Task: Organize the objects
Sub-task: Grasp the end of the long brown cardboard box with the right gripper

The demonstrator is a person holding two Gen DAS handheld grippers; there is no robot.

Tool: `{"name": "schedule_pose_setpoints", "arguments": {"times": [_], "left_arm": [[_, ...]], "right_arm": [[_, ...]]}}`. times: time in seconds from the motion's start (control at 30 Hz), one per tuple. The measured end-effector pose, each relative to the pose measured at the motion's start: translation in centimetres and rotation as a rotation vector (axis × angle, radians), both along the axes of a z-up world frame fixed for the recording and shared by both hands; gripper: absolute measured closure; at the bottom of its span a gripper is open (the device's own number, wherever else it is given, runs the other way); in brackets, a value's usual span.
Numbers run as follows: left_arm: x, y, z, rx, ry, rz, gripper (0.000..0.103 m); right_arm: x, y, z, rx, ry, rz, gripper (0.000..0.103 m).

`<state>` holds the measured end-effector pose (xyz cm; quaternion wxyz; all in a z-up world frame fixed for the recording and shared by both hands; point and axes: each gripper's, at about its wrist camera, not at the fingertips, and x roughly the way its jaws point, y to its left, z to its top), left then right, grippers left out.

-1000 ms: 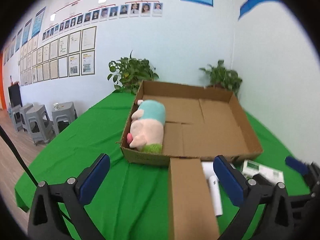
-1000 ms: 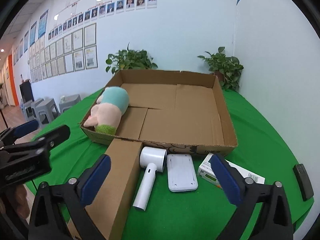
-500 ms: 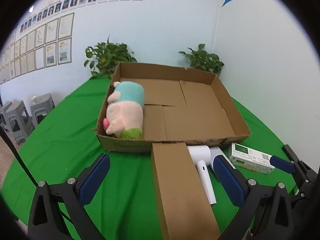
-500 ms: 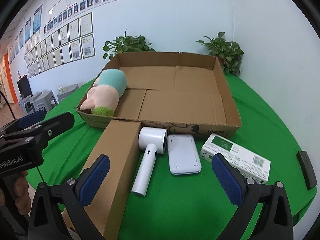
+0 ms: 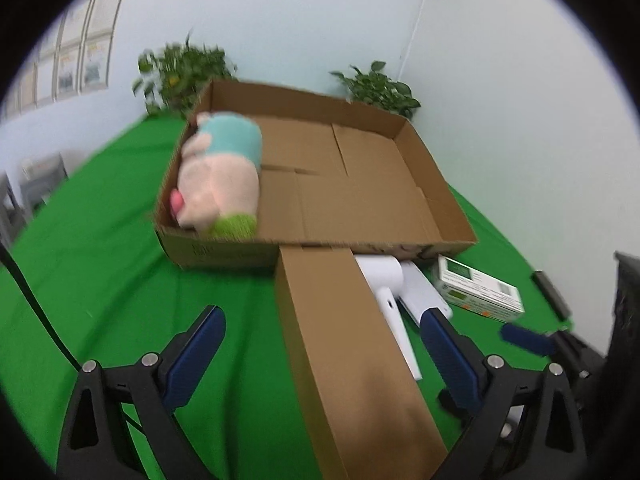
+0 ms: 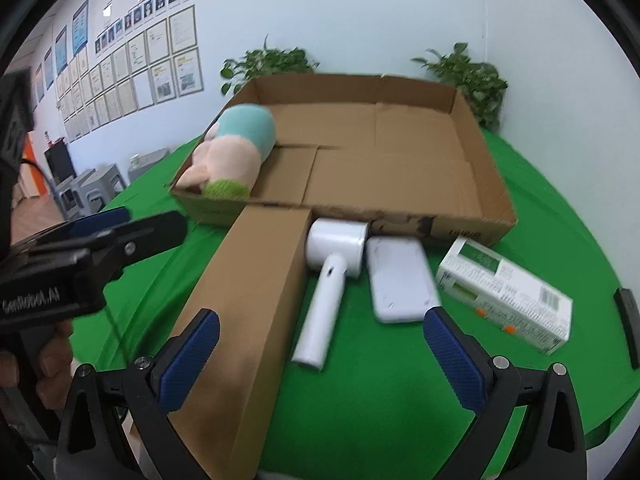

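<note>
A long brown cardboard box [image 5: 352,352] lies on the green table, its far end against a shallow open cardboard tray [image 5: 360,208]. In the tray's left end lies a pink and teal plush toy [image 5: 220,184]. My left gripper [image 5: 320,320] hangs over the long box; its jaws are closing with the box between them, and the pads do not touch it. My right gripper [image 6: 320,320] is open above the long box [image 6: 248,304] and a white hair dryer [image 6: 332,264]. Right of the dryer lie a flat white device [image 6: 400,280] and a white and green carton [image 6: 504,296].
The green cloth [image 6: 400,400] ends in a rounded edge at the lower right. A small black object [image 6: 626,320] lies near that edge. Two potted plants [image 6: 472,80] stand behind the tray by the white wall. Grey stools [image 6: 92,188] stand off the table to the left.
Both grippers have sunk toward the table and tipped further down, so the long box and the white items look larger. The left jaws have narrowed slightly.
</note>
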<state>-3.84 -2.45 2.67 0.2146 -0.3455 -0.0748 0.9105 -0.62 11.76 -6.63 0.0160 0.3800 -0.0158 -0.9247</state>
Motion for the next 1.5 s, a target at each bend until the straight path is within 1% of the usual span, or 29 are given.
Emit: {"name": "schedule_pose_setpoints", "arguments": {"times": [0.07, 0.13, 0.2, 0.23, 0.27, 0.4, 0.47, 0.5, 0.57, 0.6, 0.63, 0.67, 0.7, 0.8, 0.9, 0.97, 1.03, 1.13, 1.2, 1.27, 1.33, 1.4, 1.43, 1.5], "left_arm": [[-0.2, -1.0, -1.3, 0.050, -0.069, -0.018, 0.005], [-0.3, -1.5, -2.3, 0.072, -0.119, -0.024, 0.005], [-0.5, -1.6, -3.0, 0.091, -0.166, -0.049, 0.009], [-0.7, -1.4, -3.4, 0.091, -0.194, -0.070, 0.015], [-0.7, -1.2, -3.7, 0.089, -0.205, -0.085, 0.018], [-0.8, -0.5, -4.5, 0.096, -0.243, -0.132, 0.018], [-0.8, 0.1, -5.1, 0.094, -0.270, -0.159, 0.032], [-0.8, 0.3, -5.3, 0.088, -0.278, -0.170, 0.034], [-0.7, 0.7, -5.8, 0.081, -0.288, -0.186, 0.043], [-0.7, 0.6, -5.9, 0.090, -0.292, -0.192, 0.044], [-0.8, 0.6, -6.0, 0.101, -0.295, -0.198, 0.046], [-0.8, 0.5, -6.1, 0.117, -0.300, -0.206, 0.050], [-0.7, 0.4, -6.0, 0.125, -0.302, -0.213, 0.051], [-0.5, 0.3, -5.9, 0.118, -0.292, -0.223, 0.053], [0.2, 0.2, -5.6, 0.091, -0.280, -0.214, 0.053], [0.6, -0.3, -5.1, 0.075, -0.270, -0.195, 0.053], [0.8, -1.0, -4.9, 0.079, -0.276, -0.180, 0.053], [0.6, -1.3, -5.3, 0.075, -0.302, -0.160, 0.053], [0.6, -1.3, -5.2, 0.075, -0.304, -0.140, 0.053], [0.5, -0.9, -5.1, 0.058, -0.306, -0.120, 0.053], [0.4, -0.4, -4.9, 0.047, -0.308, -0.118, 0.054], [0.4, 0.7, -4.7, 0.023, -0.308, -0.129, 0.054], [0.5, 1.4, -4.6, 0.011, -0.309, -0.140, 0.054], [0.7, 2.6, -4.4, 0.007, -0.313, -0.174, 0.054]], "right_arm": [[0.3, -1.1, -0.9, -0.011, -0.043, 0.043, 0.000], [0.3, -2.4, -1.5, -0.022, -0.066, 0.083, 0.000], [0.0, -3.6, -1.9, -0.019, -0.074, 0.114, 0.000], [-0.2, -4.2, -2.1, -0.014, -0.079, 0.127, 0.000], [-0.3, -4.7, -2.3, -0.011, -0.086, 0.141, 0.000], [-0.8, -6.8, -3.5, 0.025, -0.122, 0.175, 0.000], [-1.0, -7.4, -4.2, 0.045, -0.150, 0.183, 0.001], [-1.1, -7.6, -4.5, 0.045, -0.159, 0.187, 0.001], [-1.0, -7.9, -4.7, 0.054, -0.162, 0.187, 0.001], [-1.0, -7.9, -4.7, 0.057, -0.158, 0.188, 0.001], [-0.9, -8.1, -4.8, 0.059, -0.155, 0.190, 0.002], [-0.9, -8.2, -4.8, 0.049, -0.157, 0.200, 0.008], [-0.9, -8.4, -4.8, 0.053, -0.153, 0.193, 0.008], [-0.9, -8.4, -4.8, 0.046, -0.149, 0.185, 0.009], [-1.1, -8.5, -4.7, 0.029, -0.151, 0.184, 0.011], [-1.2, -8.6, -4.4, -0.012, -0.149, 0.198, 0.012], [-1.3, -8.6, -4.1, -0.044, -0.144, 0.218, 0.012], [-1.4, -8.1, -4.1, -0.106, -0.153, 0.227, 0.017], [-1.3, -7.6, -4.1, -0.132, -0.146, 0.226, 0.021], [-1.3, -6.8, -4.0, -0.163, -0.148, 0.225, 0.030], [-1.3, -5.9, -4.0, -0.195, -0.152, 0.228, 0.032], [-1.0, -5.1, -4.0, -0.208, -0.148, 0.223, 0.032], [-1.0, -4.7, -4.1, -0.214, -0.146, 0.217, 0.030], [-0.9, -3.7, -4.2, -0.226, -0.145, 0.200, 0.023]]}}
